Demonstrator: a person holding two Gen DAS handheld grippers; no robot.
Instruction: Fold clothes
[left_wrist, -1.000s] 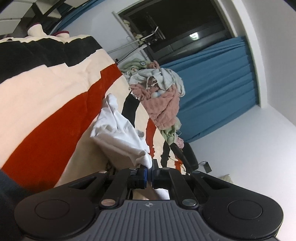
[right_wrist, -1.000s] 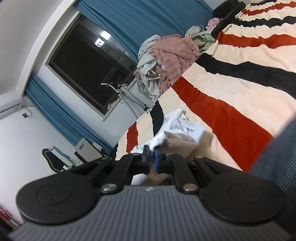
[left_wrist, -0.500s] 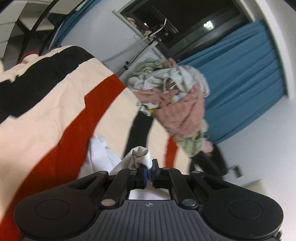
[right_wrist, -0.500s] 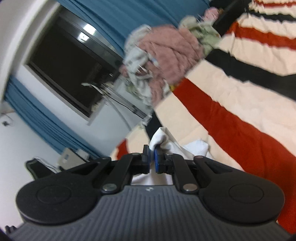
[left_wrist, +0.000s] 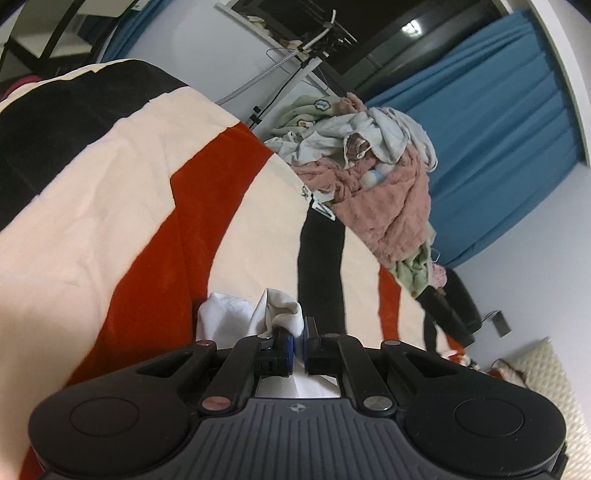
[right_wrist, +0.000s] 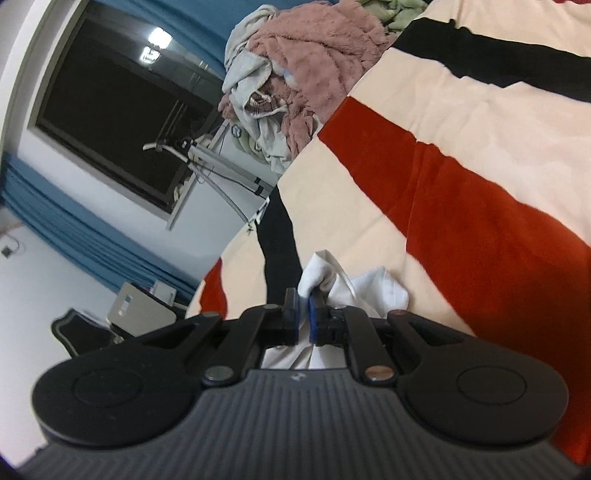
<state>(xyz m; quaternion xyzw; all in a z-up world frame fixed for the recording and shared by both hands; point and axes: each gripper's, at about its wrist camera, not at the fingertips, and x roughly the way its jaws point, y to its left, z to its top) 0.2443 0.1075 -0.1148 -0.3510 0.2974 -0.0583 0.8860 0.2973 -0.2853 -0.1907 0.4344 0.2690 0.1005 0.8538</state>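
The left gripper (left_wrist: 299, 341) pinches a bunched corner of soft white garment (left_wrist: 236, 314); the right gripper (right_wrist: 303, 317) pinches another corner (right_wrist: 369, 291). The crumpled cloth lies just above the plush striped blanket (right_wrist: 461, 206); its long axis is unclear. Beyond sits a fuzzy pink laundry pile (left_wrist: 388, 206).

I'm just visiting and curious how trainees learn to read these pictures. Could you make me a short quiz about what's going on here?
1. True or false: both tools are clamped shut on the white garment.
2. What lies under the garment? A) a bare wooden floor B) a striped blanket C) a glass table
3. Fill in: the unsorted heap of clothes at the far end of the bed has a fluffy ____ piece in it.

Key
1. True: the left tool and the right tool each pinch a bunch of the white cloth.
2. B
3. pink
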